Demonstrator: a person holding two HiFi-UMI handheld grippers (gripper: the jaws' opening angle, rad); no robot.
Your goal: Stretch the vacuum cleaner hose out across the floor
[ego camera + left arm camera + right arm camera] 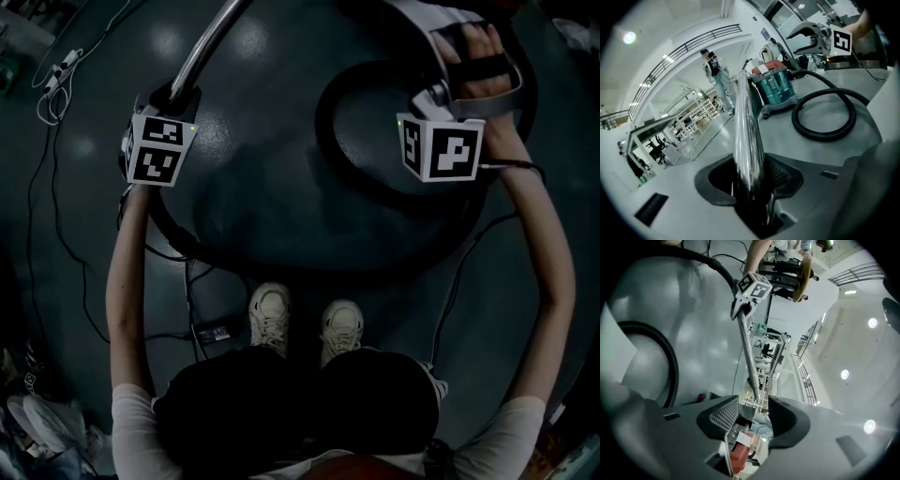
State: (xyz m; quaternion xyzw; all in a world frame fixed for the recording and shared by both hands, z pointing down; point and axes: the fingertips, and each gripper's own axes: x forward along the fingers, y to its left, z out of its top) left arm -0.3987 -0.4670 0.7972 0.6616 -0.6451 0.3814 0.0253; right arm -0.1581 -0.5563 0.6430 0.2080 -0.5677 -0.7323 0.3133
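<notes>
Left gripper: jaws clamped on the shiny metal tube at the hose's end, tube running away from the jaws toward the vacuum cleaner

Right gripper: jaws apart, nothing between the pads, held level above the floor

Hose: lies curled in one wide loop on the floor between the two grippers, near the vacuum cleaner

Progress, by judgement: early. The tube end is in hand, but the hose is not yet straightened. Left to do: draw the tube end away from the vacuum cleaner until the loop pulls flat
</notes>
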